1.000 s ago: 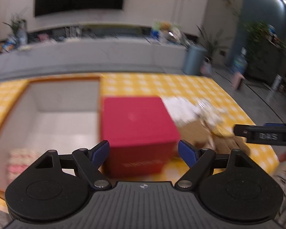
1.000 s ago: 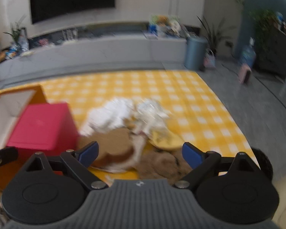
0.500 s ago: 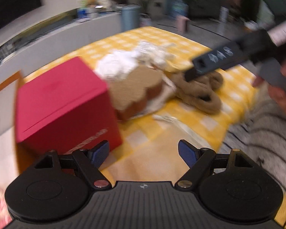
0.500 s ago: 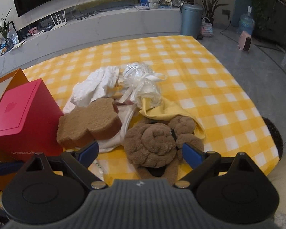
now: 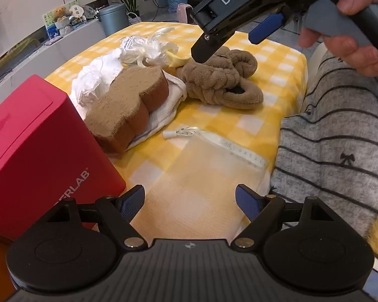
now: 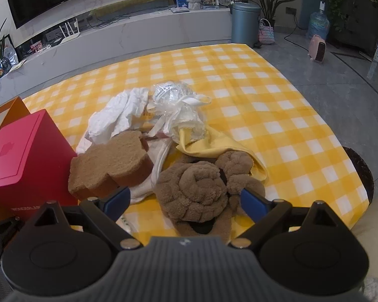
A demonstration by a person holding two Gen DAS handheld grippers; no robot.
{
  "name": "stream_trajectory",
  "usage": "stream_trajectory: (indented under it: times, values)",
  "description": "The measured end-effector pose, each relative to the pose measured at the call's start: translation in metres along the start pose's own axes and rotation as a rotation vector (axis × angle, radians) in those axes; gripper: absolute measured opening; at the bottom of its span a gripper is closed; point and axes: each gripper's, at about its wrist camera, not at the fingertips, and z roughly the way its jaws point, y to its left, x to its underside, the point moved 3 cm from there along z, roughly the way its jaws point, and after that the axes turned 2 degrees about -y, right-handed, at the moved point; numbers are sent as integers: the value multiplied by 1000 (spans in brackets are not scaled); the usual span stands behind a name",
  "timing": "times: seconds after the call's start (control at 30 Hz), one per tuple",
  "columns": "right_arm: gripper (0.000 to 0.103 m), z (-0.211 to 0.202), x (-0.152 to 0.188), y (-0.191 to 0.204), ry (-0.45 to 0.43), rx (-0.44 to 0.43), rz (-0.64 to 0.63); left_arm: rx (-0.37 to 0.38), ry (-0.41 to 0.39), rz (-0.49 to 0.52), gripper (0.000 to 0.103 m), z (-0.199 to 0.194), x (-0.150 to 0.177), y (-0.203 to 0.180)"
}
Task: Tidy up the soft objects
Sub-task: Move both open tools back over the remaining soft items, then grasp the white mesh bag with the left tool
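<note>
The right gripper [image 6: 185,200] was spread wide and empty, its blue pads standing to either side of the brown plush slippers [image 6: 201,193], one pad low against the fleece; whether it touched could not be told. The left wrist view showed that same gripper [image 5: 235,34] poised just above the slippers [image 5: 221,80], held by a hand [image 5: 350,25]. The left gripper [image 5: 190,201] was also spread and empty, hovering over a pale mesh pouch [image 5: 201,166] lying flat on the yellow checked cloth [image 5: 272,80].

Outward from the slippers lay the rest of the pile, all touching or overlapping: a brown bread-shaped sponge [image 6: 111,163] resting on a white cloth [image 6: 158,161], a yellow cloth [image 6: 214,146] tucked behind the slippers, a crumpled clear plastic bag [image 6: 179,110] and crumpled white fabric [image 6: 118,115]. A red box [image 6: 15,156] stood just beside the sponge, with an orange container's edge [image 6: 15,105] behind it.

By the look of it, sorting had barely begun: every soft item visible sat loose on the table. The slippers seemed the first pick, with the rest left to do.
</note>
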Motion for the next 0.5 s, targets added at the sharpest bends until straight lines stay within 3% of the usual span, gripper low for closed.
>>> stream_trajectory:
  times: [0.2, 0.5]
  values:
    - [93, 0, 0, 1, -1, -1, -2, -10, 33, -50, 96, 11, -1, 12]
    - [93, 1, 0, 1, 0, -5, 6, 85, 24, -45, 99, 17, 3, 14]
